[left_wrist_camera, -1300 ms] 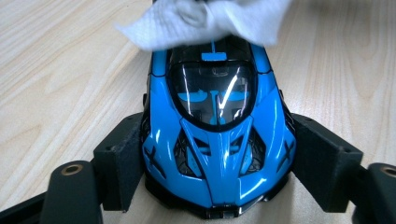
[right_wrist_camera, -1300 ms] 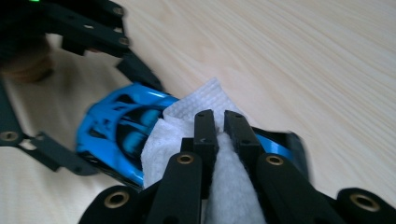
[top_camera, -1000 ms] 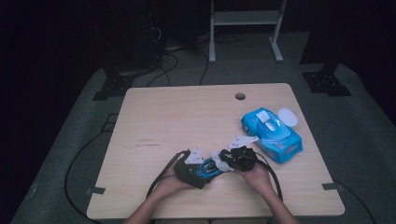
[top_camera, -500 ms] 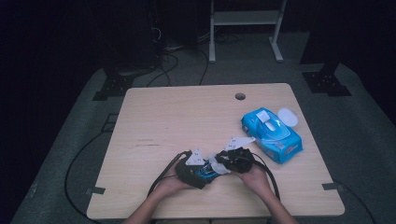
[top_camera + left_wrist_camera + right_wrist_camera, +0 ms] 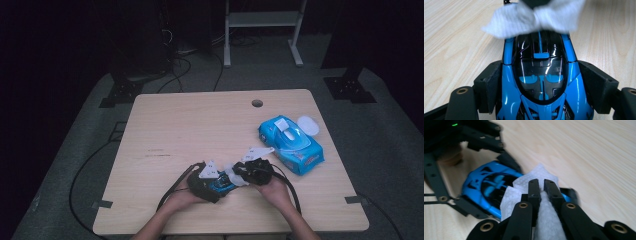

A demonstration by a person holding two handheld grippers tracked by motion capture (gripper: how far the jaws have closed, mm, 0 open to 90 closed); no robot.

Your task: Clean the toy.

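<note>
Left gripper (image 5: 539,100): we clamp the toy car (image 5: 540,82) by its sides, one jaw pad against each flank.
Right gripper (image 5: 542,185): our jaws are pinched tight on a white wipe (image 5: 524,187), pressed onto the car's front end.
Car: near the table's (image 5: 200,120) front edge, between our hands.
Wipe pack (image 5: 290,143): blue, flap lifted, well apart to our right on the table.
</note>
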